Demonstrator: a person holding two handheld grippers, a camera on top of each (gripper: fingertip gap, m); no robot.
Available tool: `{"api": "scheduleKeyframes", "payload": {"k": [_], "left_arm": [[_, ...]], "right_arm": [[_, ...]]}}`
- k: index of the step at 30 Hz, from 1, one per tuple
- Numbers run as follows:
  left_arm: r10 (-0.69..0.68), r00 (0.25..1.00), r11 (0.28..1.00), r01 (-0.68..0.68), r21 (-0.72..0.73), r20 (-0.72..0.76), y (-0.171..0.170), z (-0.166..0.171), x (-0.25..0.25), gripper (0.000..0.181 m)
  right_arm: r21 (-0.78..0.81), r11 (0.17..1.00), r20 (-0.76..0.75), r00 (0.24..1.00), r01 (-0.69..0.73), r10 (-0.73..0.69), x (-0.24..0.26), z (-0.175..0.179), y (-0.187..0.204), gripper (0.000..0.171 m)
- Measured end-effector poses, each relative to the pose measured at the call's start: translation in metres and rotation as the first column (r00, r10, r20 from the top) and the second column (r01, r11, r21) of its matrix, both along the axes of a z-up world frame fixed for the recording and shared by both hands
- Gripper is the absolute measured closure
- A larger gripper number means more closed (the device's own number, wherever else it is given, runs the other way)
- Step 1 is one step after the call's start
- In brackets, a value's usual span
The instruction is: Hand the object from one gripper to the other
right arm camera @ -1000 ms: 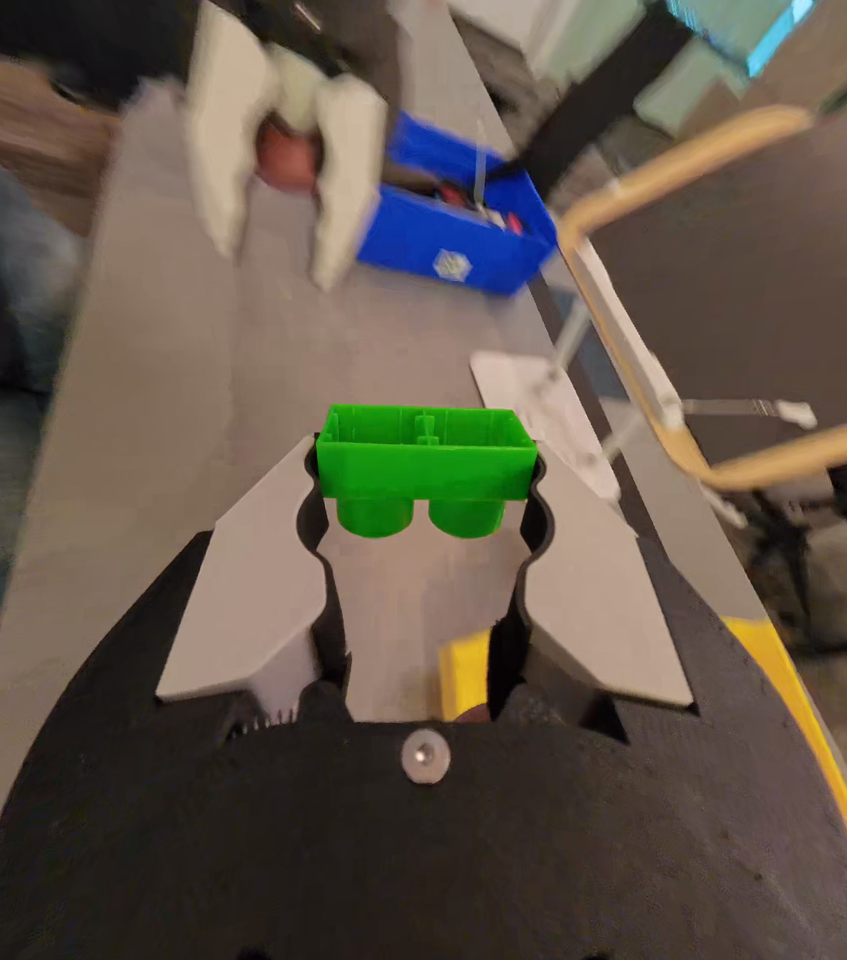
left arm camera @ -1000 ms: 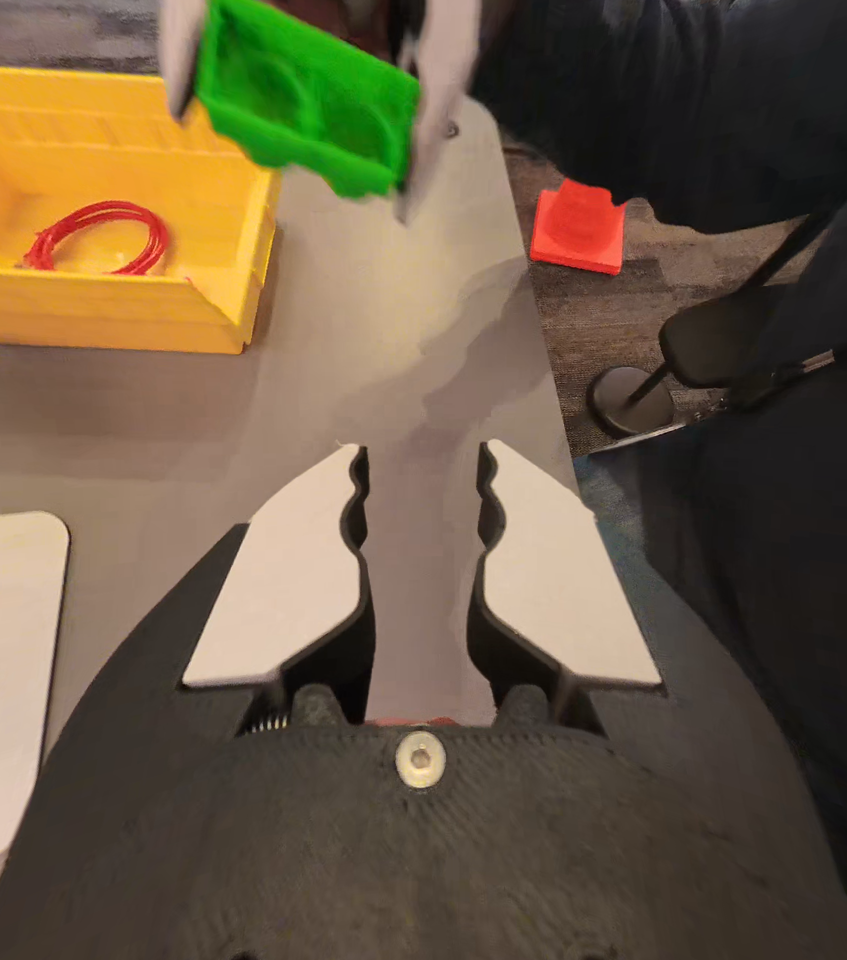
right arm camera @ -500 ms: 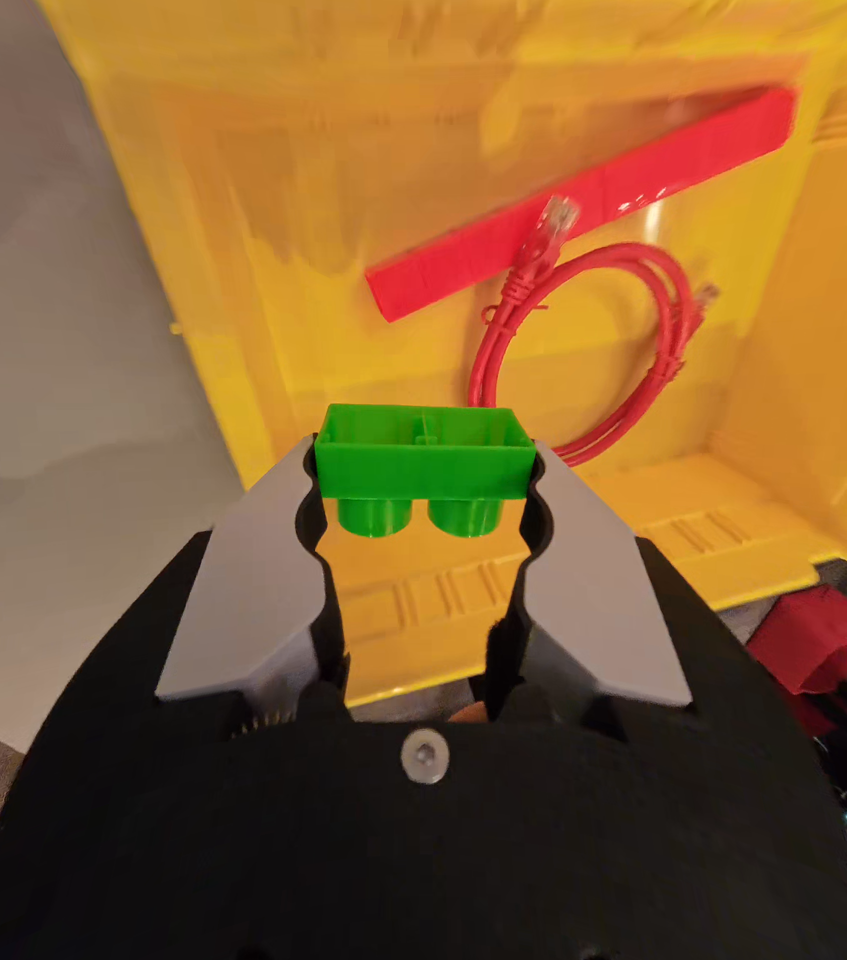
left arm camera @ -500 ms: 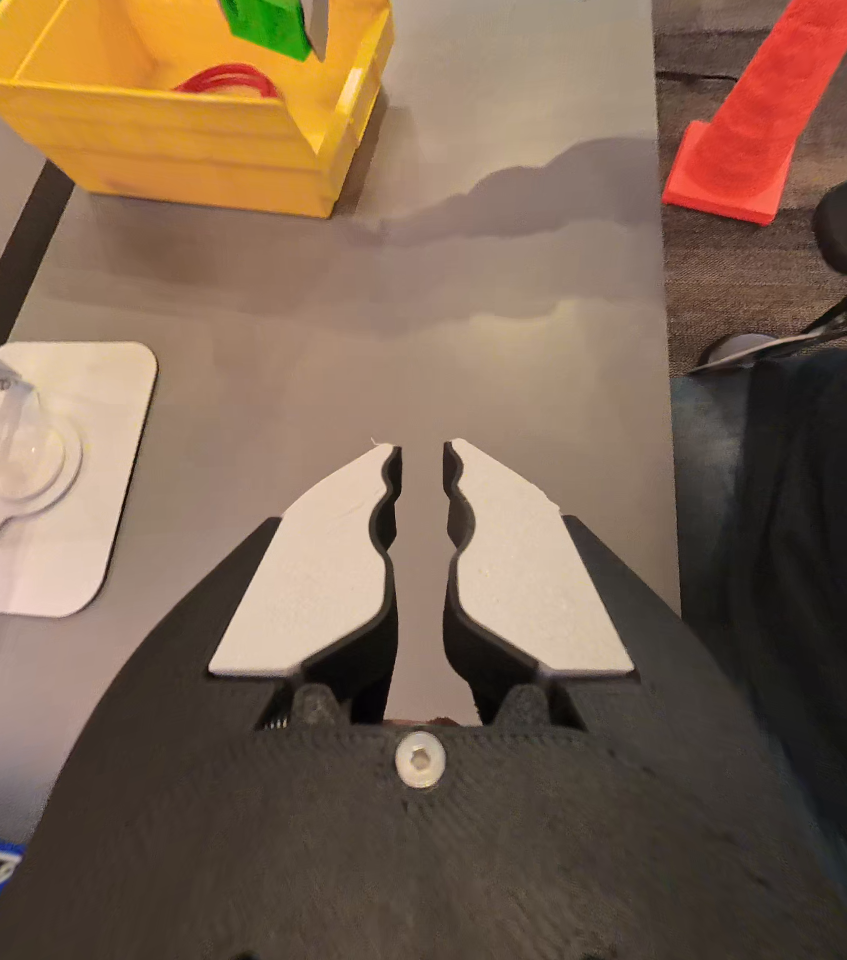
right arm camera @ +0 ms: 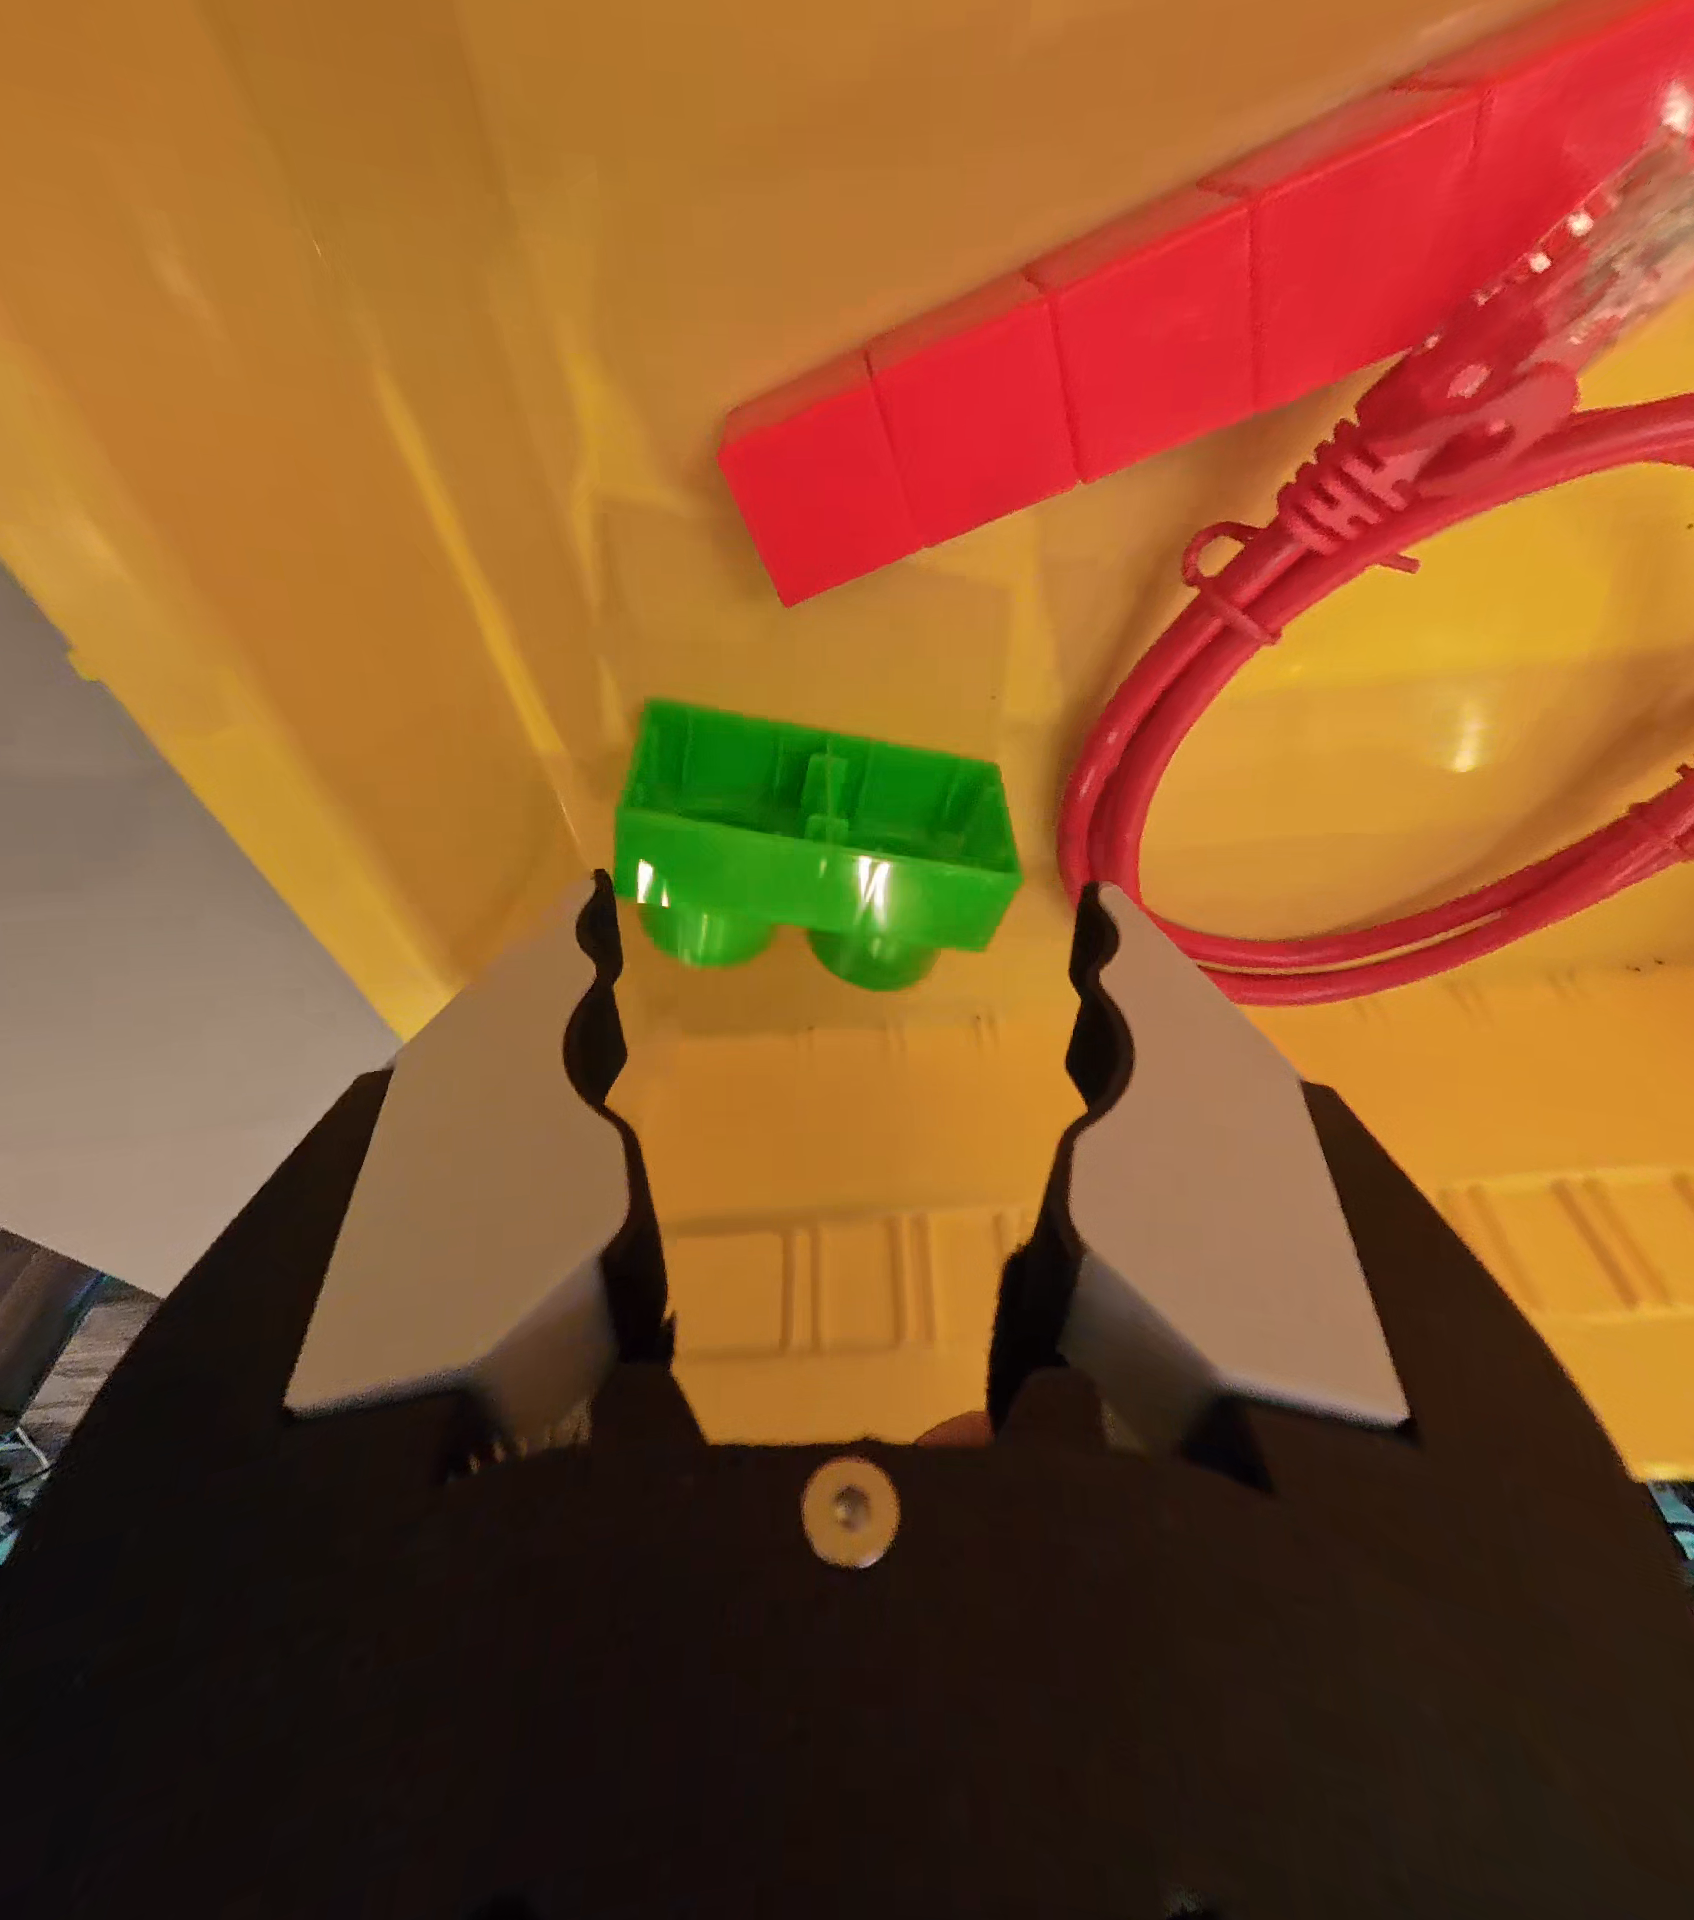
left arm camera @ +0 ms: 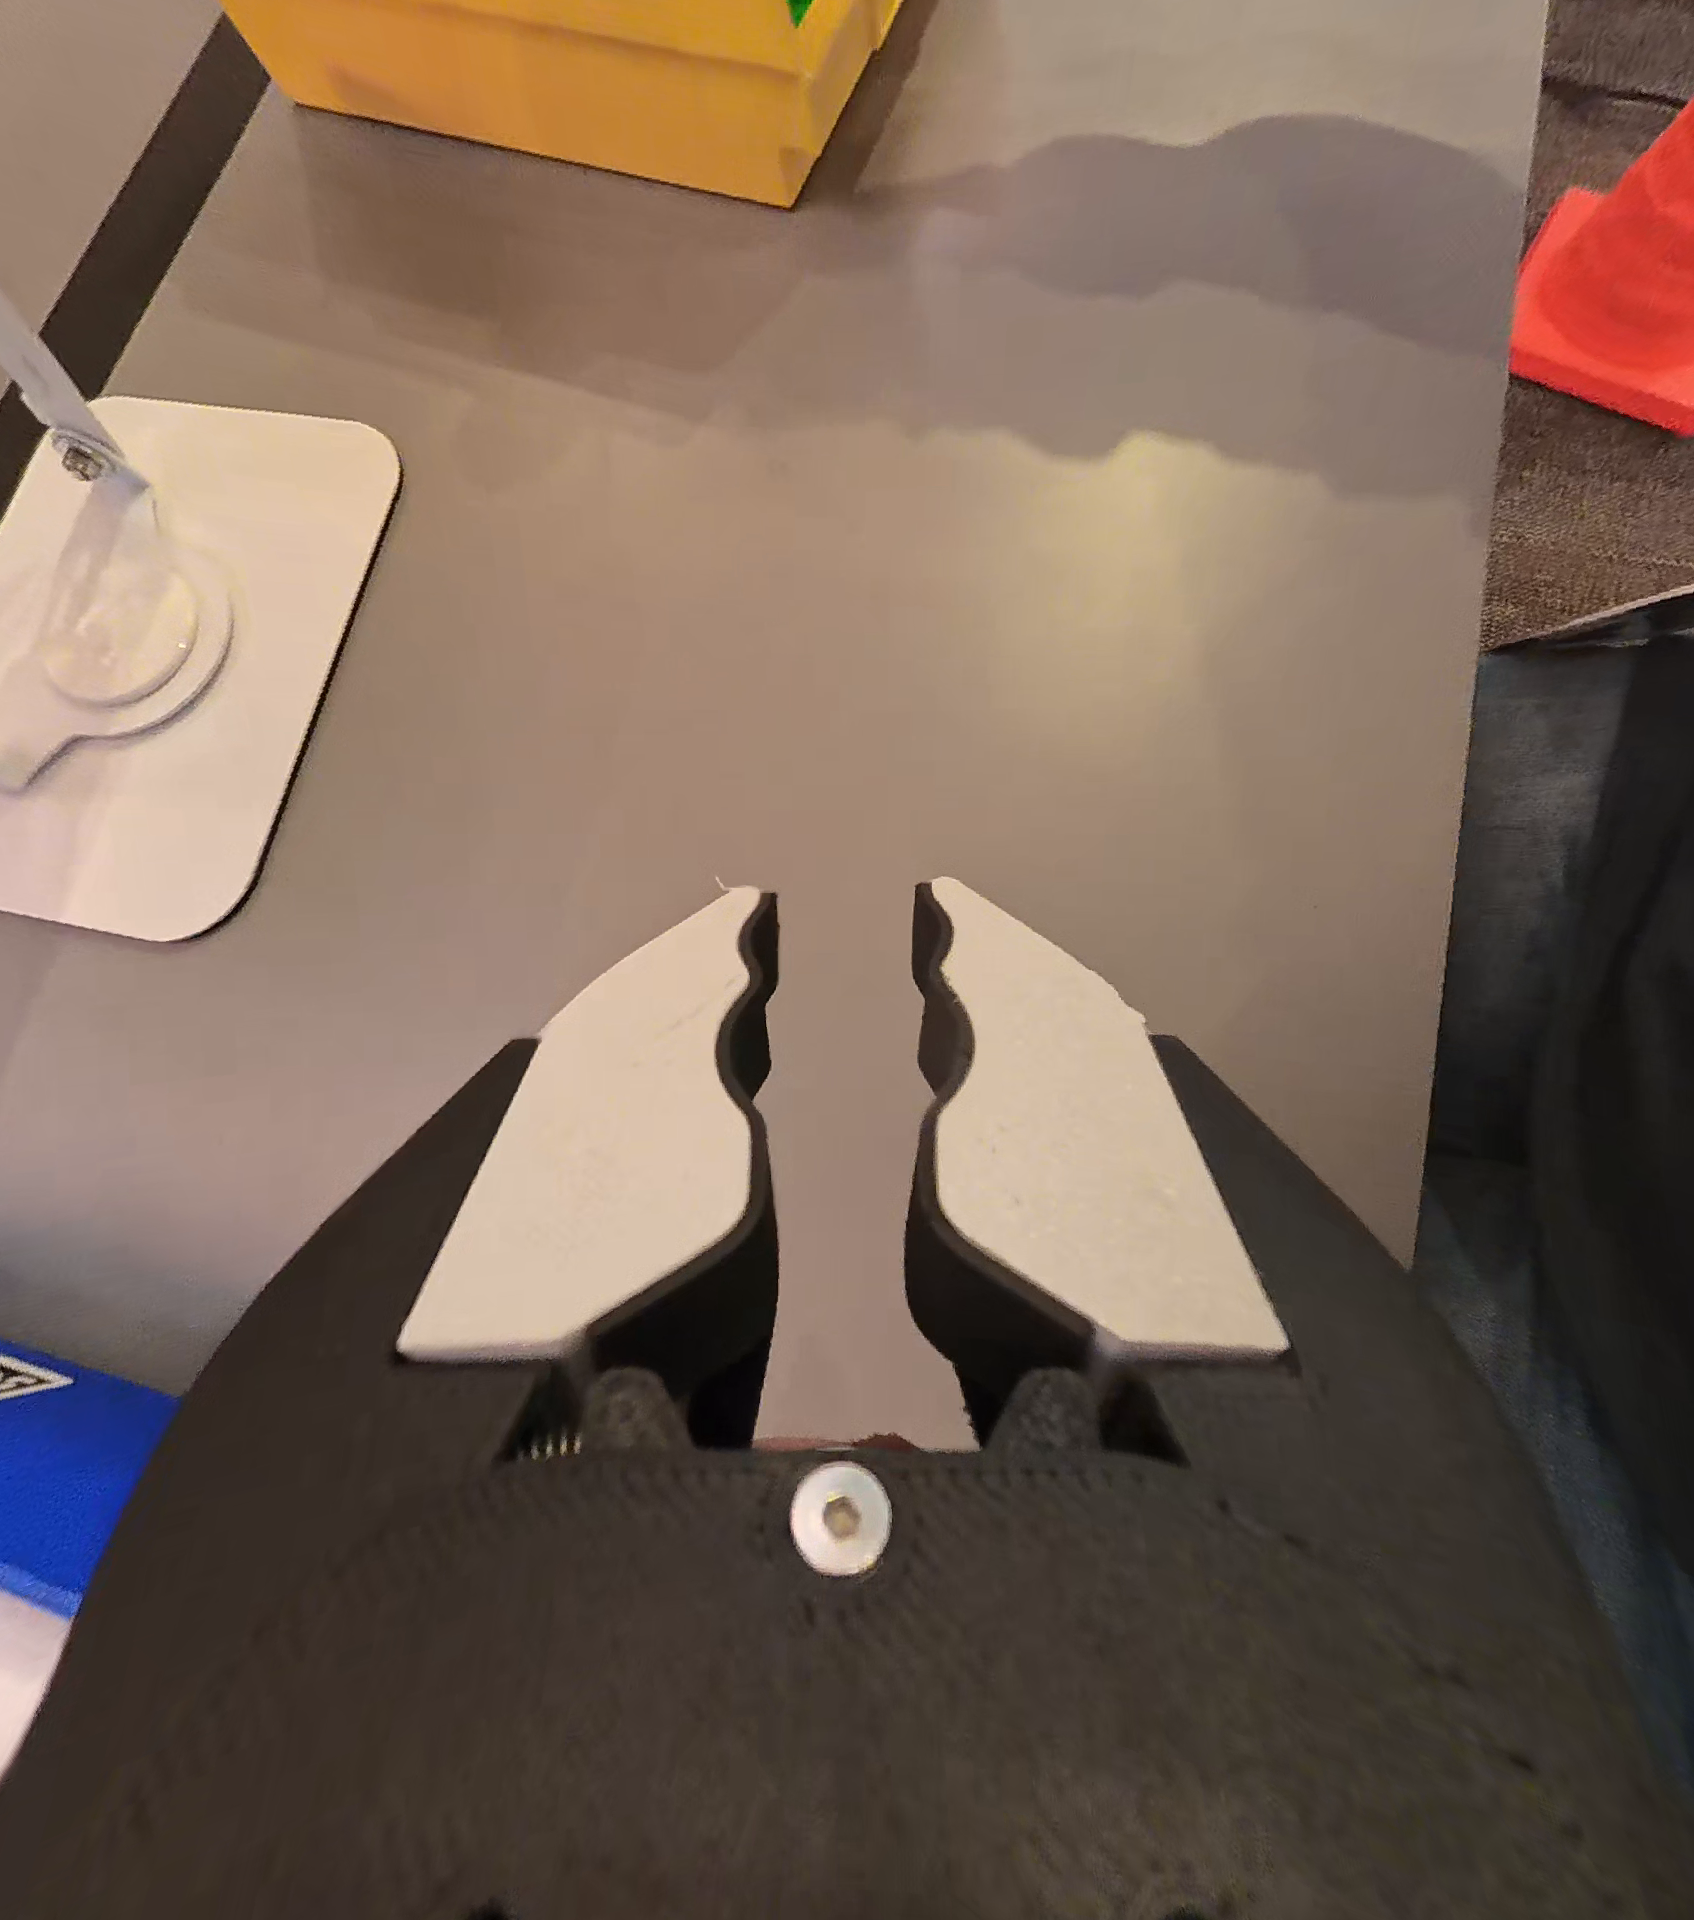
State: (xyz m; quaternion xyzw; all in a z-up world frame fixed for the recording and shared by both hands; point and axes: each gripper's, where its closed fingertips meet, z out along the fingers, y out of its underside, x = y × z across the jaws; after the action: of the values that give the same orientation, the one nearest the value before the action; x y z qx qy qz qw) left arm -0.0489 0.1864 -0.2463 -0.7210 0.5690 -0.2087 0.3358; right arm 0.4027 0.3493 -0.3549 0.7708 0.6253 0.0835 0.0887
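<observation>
A long grey table (left arm camera: 1030, 623) fills most of the left wrist view. At its far end stands a yellow bin (left arm camera: 562, 94), only its near wall showing there. In the right wrist view the same yellow bin (right arm camera: 407, 364) is seen from above and fills the picture.

On the table's left side lies a white base plate (left arm camera: 230, 675) with a clear stand bolted to it. A blue box (left arm camera: 1, 1455) sits at the lower left edge, and a red wedge-shaped block (left arm camera: 1653, 239) lies on the carpet to the right of the table.

The left gripper (left arm camera: 845, 904) hangs over the bare table, its fingers a narrow gap apart and holding nothing.

The right gripper (right arm camera: 843, 894) points down into the bin with its jaws spread wide and empty.

Inside the bin, a coiled red cable (right arm camera: 1445, 727) lies at the right, and a long red bar (right arm camera: 1082, 353) lies slantwise above it.

The green block (right arm camera: 812, 842), hollow side facing up with two round studs toward the camera, lies just beyond the right gripper's fingertips, clear of both fingers, beside the cable.
</observation>
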Motion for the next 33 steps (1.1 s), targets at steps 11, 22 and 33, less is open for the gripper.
{"api": "scheduleKeyframes", "payload": {"k": [11,22,33], "left_arm": [[0.272,0.961,0.953,-0.263,0.147,-0.046,0.035,0.032,-0.081,0.148],[0.683,0.722,0.717,-0.633,0.291,-0.113,0.116,0.04,-0.225,0.142],[0.748,0.619,0.659,-0.733,0.168,-0.239,0.148,-0.005,-0.295,0.14]], "right_arm": [[0.407,0.912,-0.19,0.981,0.045,0.036,-0.054,0.092,0.009,0.093],[0.564,0.816,-0.483,0.852,0.127,0.201,-0.146,0.133,-0.031,0.105],[0.54,0.834,-0.603,0.743,0.113,0.289,-0.205,0.129,-0.085,0.108]]}}
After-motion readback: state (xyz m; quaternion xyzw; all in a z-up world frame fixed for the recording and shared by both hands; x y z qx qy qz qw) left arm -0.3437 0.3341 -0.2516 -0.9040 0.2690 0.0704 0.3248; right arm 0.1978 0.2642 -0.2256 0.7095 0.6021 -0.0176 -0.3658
